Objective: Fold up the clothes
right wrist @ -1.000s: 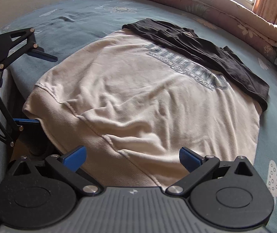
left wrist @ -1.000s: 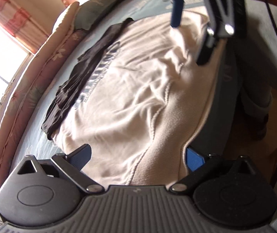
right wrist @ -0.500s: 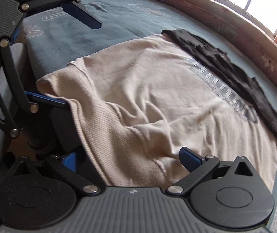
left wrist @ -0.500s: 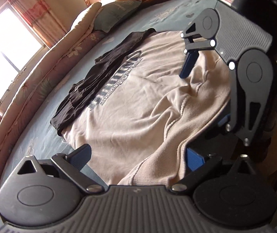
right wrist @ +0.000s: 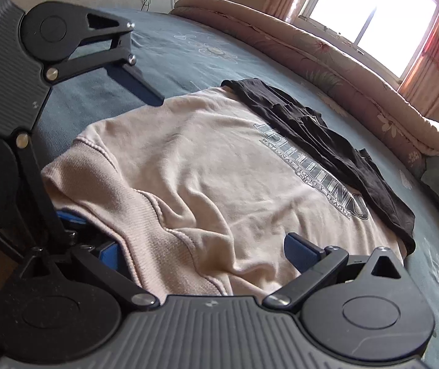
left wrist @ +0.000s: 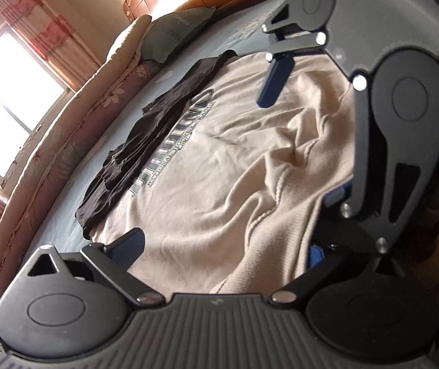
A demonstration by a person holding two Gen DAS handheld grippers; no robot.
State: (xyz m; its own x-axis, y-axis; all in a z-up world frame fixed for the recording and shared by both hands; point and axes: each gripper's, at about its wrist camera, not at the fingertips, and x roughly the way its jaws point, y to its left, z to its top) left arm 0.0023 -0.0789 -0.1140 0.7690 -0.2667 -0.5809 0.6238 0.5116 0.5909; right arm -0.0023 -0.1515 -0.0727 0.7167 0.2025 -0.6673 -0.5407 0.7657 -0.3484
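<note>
At six o'clock on the blue bed (right wrist: 188,49), both grippers, left gripper (left wrist: 224,250) and right gripper (right wrist: 201,253), fingers wide, straddle the unfolded cream printed sweatshirt's (right wrist: 219,166) hem; folding looks barely begun.

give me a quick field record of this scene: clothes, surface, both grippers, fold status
surface: blue bed sheet with flower print
main garment: cream sweatshirt spread flat, grey lettering up, ribbed hem hanging over the bed edge
second garment: black garment along the sweatshirt's far side
left gripper: open, straddling the hem
right gripper: open, straddling the hem
fold status: no fold made yet
background: rolled quilt under the window
</note>
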